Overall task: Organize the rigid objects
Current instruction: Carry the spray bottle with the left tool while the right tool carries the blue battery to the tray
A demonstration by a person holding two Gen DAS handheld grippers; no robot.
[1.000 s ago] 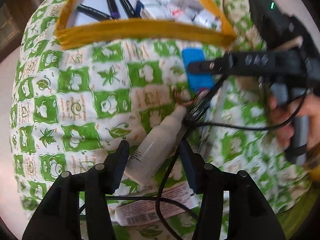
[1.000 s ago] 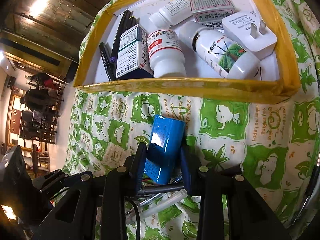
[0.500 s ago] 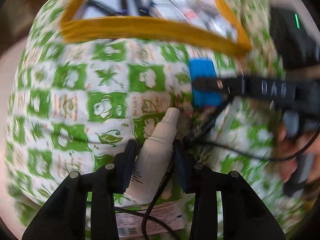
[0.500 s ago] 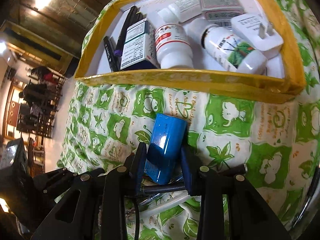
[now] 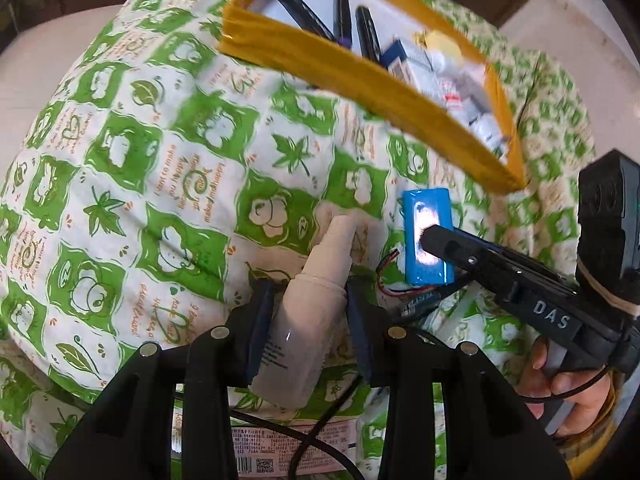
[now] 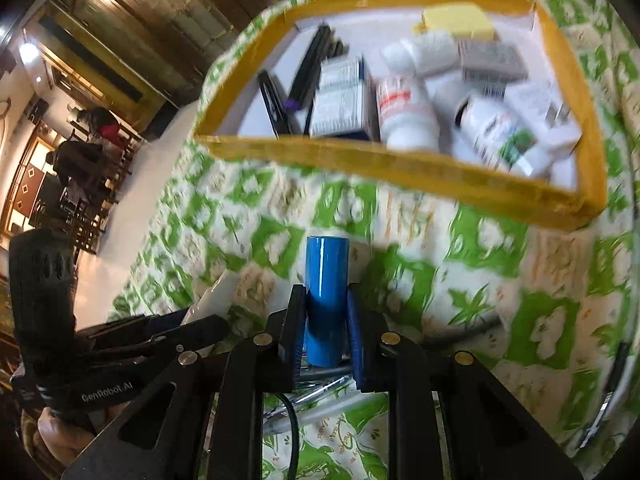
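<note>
Blue battery pack, long axis running forward between the closed fingers of the right gripper, pointed toward the yellow tray just beyond; left gripper clamped a spray bottle likewise, farther from it.

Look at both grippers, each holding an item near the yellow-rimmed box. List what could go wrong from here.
1. The blue battery pack in the right gripper trails thin wires that might snag on the pens beneath.
2. The left gripper grips the smooth spray bottle at its upper body; it could slip or tilt.
3. The box is already crowded, so new items may knock the white bottles about.
</note>
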